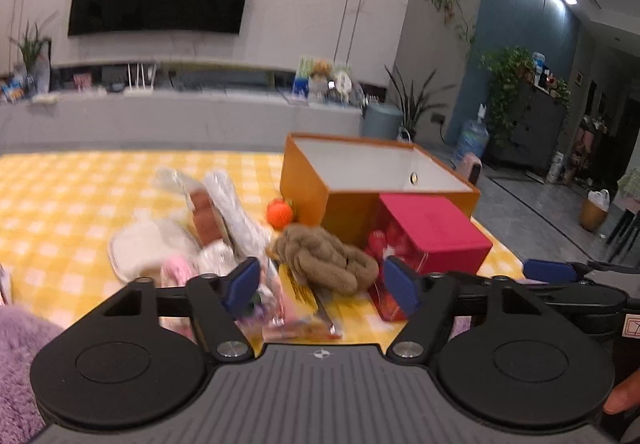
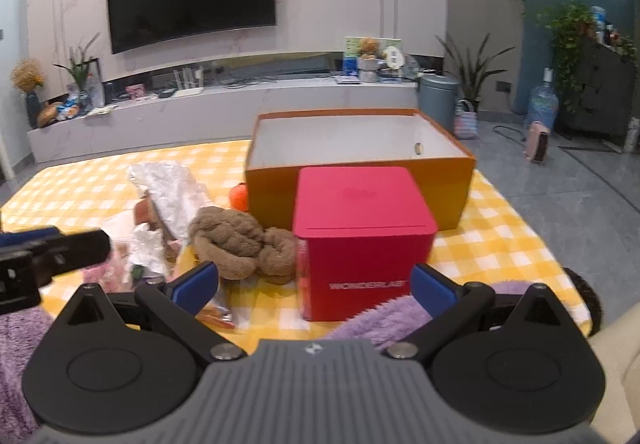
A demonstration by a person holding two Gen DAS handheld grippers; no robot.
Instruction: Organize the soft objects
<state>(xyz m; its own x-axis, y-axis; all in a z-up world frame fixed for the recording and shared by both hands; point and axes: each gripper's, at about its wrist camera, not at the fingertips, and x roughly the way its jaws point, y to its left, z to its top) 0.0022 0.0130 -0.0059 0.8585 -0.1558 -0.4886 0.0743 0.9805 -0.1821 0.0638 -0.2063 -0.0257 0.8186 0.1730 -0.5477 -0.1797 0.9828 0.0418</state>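
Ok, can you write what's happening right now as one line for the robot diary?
stage: reaching | left gripper: open, around brown yarn | right gripper: open, empty | orange box: open, looks empty | red box: lid on

Both wrist views look slightly downward from close by, sharing the orange box (image 1: 320,199) (image 2: 280,199).

- The left hand-held gripper (image 1: 321,286) points forward and tilts downward, its blue pads (image 1: 241,286) spread wide apart and pressing on nothing.
- The right hand-held gripper (image 2: 315,286) also slants downward, jaws wide open, pads (image 2: 196,286) free of any grip.
- A fingertip (image 1: 622,398) of the person shows at the left gripper's right edge.
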